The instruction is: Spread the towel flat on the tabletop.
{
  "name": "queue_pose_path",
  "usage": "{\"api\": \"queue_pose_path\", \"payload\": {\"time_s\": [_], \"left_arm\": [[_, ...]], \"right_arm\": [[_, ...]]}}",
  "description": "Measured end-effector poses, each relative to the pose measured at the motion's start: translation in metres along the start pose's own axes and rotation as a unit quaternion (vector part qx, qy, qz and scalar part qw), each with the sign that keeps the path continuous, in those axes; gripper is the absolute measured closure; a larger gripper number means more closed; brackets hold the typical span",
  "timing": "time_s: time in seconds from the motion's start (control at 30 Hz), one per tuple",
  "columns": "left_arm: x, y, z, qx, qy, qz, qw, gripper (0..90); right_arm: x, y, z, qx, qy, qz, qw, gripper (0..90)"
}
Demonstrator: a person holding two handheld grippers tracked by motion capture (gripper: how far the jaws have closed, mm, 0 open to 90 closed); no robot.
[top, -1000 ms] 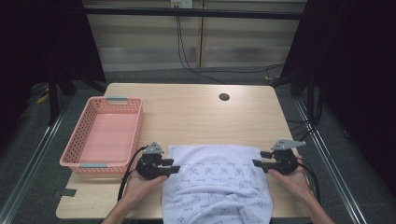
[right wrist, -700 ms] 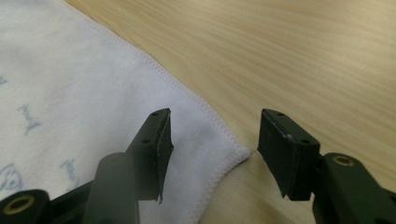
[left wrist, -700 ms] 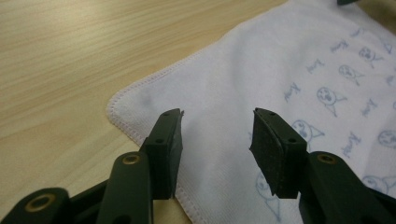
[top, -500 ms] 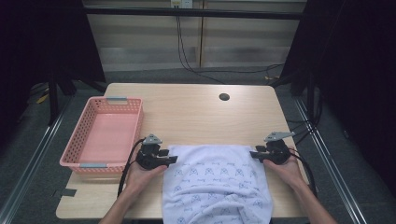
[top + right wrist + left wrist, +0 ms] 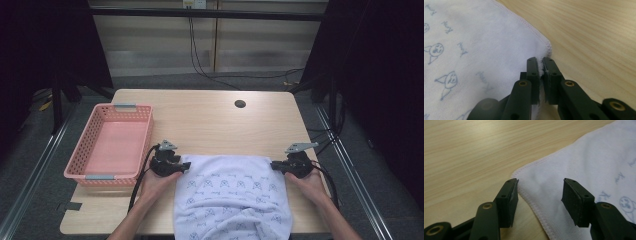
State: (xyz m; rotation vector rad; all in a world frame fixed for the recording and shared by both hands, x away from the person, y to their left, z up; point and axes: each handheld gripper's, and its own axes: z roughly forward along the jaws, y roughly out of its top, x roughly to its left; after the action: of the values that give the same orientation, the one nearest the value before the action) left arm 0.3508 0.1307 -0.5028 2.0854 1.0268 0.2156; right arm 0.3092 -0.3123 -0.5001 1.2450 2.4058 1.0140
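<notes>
A white towel (image 5: 232, 195) with small blue drawings lies on the near part of the wooden table (image 5: 210, 120) and hangs over its front edge. My left gripper (image 5: 184, 166) sits at the towel's far left corner. In the left gripper view the towel (image 5: 579, 160) corner lies between the jaws of my left gripper (image 5: 540, 187); they have just been opening and do not press on it. At the far right corner, my right gripper (image 5: 274, 166) has just been closing. In the right gripper view my right gripper (image 5: 541, 61) pinches the towel (image 5: 479, 45) edge.
A pink plastic basket (image 5: 142, 135) stands at the table's left side, close to my left hand. A small round hole (image 5: 240, 104) is in the tabletop near the far edge. Bare wood lies between the towel and that edge.
Both hands have crept a little toward the towel's far corners. The right hand has also shifted slightly inward. The towel lies much as before.
</notes>
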Motion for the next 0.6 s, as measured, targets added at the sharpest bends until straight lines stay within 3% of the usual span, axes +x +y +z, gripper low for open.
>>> {"api": "queue_pose_path", "payload": {"time_s": [0.07,0.13,0.17,0.23,0.27,0.37,0.43,0.6], "left_arm": [[0.001,0.000,0.001,-0.002,-0.003,0.006,1.0000,46.2],[0.003,0.004,0.003,0.006,-0.025,0.017,0.9995,47.8],[0.002,0.006,0.006,0.004,-0.031,0.012,0.9994,50.9],[-0.001,0.008,0.011,0.001,-0.035,0.023,0.9991,54.1],[-0.003,0.010,0.013,0.008,-0.049,0.027,0.9984,55.7],[-0.010,0.009,0.013,0.023,-0.079,0.050,0.9954,72.2],[-0.012,0.009,0.014,0.027,-0.091,0.046,0.9944,83.3],[-0.014,0.014,0.005,0.007,-0.105,0.032,0.9939,86.4]], "right_arm": [[0.000,-0.001,0.000,0.000,0.002,0.003,1.0000,84.6],[0.000,-0.001,0.000,-0.001,0.002,0.004,1.0000,84.5],[0.000,-0.001,0.000,-0.001,0.002,0.005,1.0000,84.5],[0.000,-0.001,0.000,-0.001,0.004,0.005,1.0000,84.5],[0.000,0.000,0.000,-0.001,0.004,0.006,1.0000,84.5],[-0.001,-0.001,0.000,-0.002,0.011,0.011,0.9999,84.4],[-0.002,0.000,-0.001,-0.004,0.016,0.016,0.9997,84.4],[-0.004,0.004,-0.013,-0.034,0.035,0.034,0.9982,84.7]]}}
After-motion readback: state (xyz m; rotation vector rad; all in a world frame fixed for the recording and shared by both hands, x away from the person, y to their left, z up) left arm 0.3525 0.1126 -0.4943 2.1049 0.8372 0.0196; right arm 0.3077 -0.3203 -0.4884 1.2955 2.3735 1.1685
